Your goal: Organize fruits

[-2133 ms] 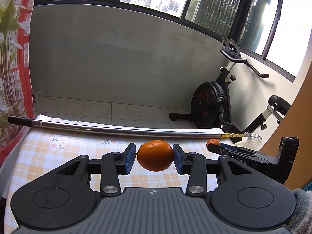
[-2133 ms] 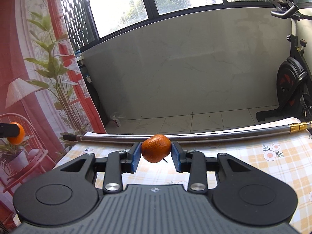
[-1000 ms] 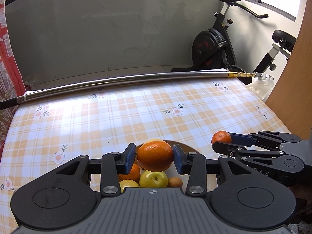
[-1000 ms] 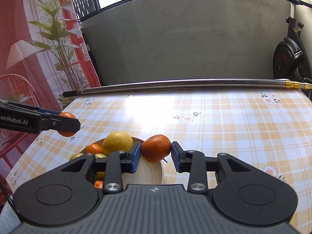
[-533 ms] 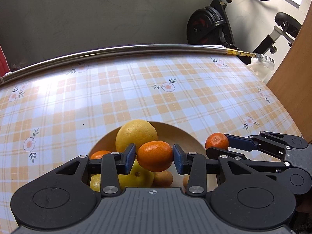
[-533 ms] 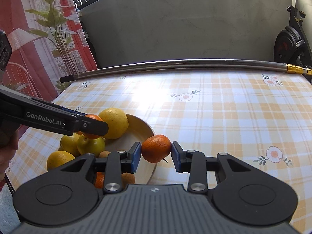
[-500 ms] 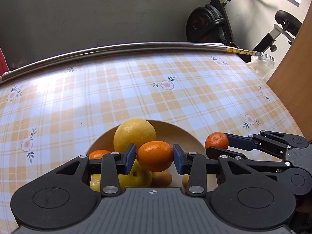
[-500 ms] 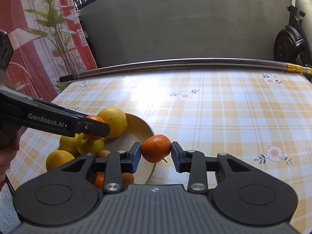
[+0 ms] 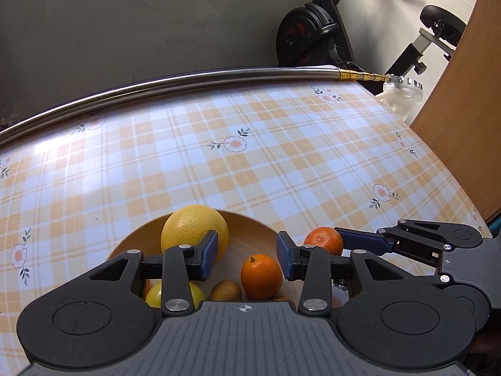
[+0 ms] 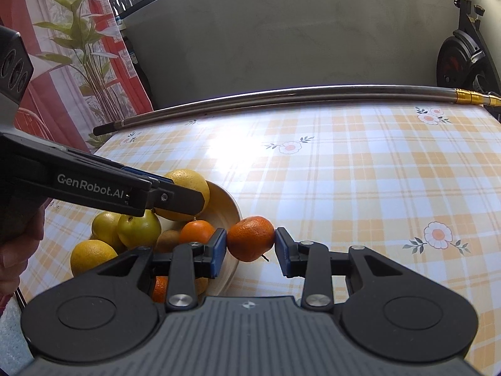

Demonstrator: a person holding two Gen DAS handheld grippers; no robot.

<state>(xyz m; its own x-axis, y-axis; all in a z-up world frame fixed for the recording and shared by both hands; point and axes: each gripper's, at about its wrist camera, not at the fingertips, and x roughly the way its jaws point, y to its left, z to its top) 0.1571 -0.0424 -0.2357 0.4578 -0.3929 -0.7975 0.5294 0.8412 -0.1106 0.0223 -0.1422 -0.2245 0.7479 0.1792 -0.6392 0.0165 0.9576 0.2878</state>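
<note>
A wooden bowl [image 9: 250, 223] [image 10: 234, 208] on the checked tablecloth holds a large yellow citrus [image 9: 191, 230], green-yellow apples [image 10: 139, 228] and several smaller fruits. My left gripper [image 9: 247, 254] hangs over the bowl, open, with nothing between its blue pads. An orange [image 9: 261, 277] lies loose in the bowl just below them. My right gripper [image 10: 250, 247] is shut on a mandarin [image 10: 250, 242] at the bowl's right rim. In the left wrist view that mandarin [image 9: 323, 238] shows at the right, outside the rim.
A steel pole [image 9: 219, 78] [image 10: 281, 97] lies along the table's far edge. An exercise bike [image 9: 313, 40] stands beyond it, a wooden panel [image 9: 463, 109] at the right. A hand [image 10: 12, 250] holds the left gripper's handle. Open tablecloth stretches behind and right of the bowl.
The left gripper sank toward the bowl and let go of its orange, which now lies among the fruit. The right gripper kept its mandarin and hardly moved.
</note>
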